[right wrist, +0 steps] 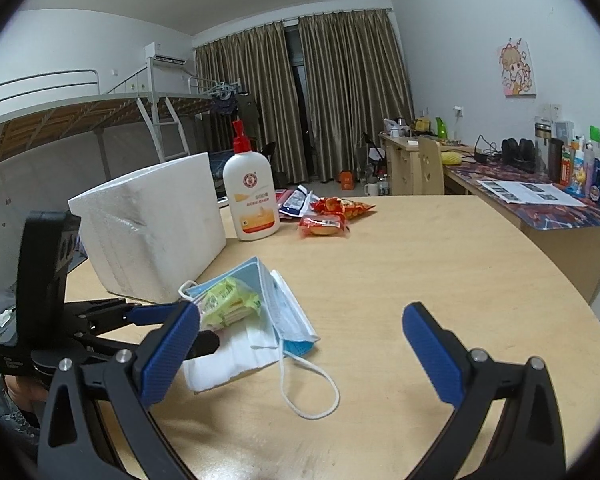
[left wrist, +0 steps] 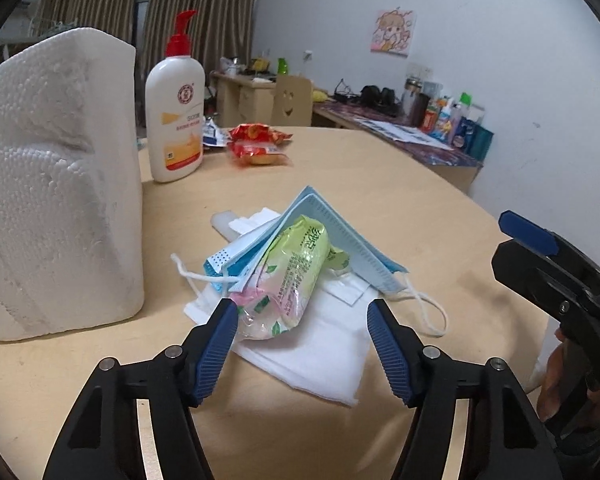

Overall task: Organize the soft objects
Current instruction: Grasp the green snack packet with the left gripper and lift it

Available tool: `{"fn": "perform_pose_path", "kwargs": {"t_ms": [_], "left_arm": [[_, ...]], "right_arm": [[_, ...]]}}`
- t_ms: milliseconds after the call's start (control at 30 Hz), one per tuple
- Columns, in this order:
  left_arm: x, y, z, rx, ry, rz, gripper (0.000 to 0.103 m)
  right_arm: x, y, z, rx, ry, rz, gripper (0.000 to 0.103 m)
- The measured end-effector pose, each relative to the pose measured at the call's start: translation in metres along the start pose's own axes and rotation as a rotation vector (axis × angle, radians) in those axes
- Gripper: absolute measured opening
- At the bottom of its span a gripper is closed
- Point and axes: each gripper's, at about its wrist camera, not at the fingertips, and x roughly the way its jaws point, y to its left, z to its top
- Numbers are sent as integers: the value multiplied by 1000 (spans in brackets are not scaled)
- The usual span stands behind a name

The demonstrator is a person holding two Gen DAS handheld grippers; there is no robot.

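A green pack of tissues [left wrist: 300, 264] lies tucked into a folded blue face mask [left wrist: 340, 232], both on top of a white folded cloth [left wrist: 320, 344] on the wooden table [left wrist: 420, 200]. My left gripper [left wrist: 302, 306] straddles the near end of the pack. Its left pad is at the wrapper while the right pad stands clear, so it is open. From the right wrist the same pile shows as the tissue pack [right wrist: 228, 304], mask [right wrist: 284, 308] and cloth [right wrist: 228, 356]. My right gripper [right wrist: 300, 312] hangs wide open just before the mask, holding nothing.
A white foam box [left wrist: 56, 184] stands close on the left of the pile. Behind it are a lotion pump bottle [left wrist: 176, 120] and red snack packets [left wrist: 256, 144]. The table's curved edge [right wrist: 580, 304] runs on the right, with a cluttered desk [right wrist: 540, 200] beyond.
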Motion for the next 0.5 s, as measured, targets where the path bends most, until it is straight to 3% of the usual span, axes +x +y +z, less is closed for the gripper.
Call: {"fn": "perform_pose_path", "kwargs": {"t_ms": [67,233,500], "left_arm": [[2,0,0,-2,8,21,68],[4,-3,3,13,12,62,54],[13,-1,7,19,40,102,54]], "right_arm": [[2,-1,0,2,5,2,103],[5,-2,-1,5,12,14,103],[7,-5,1,7,14,37,103]]}}
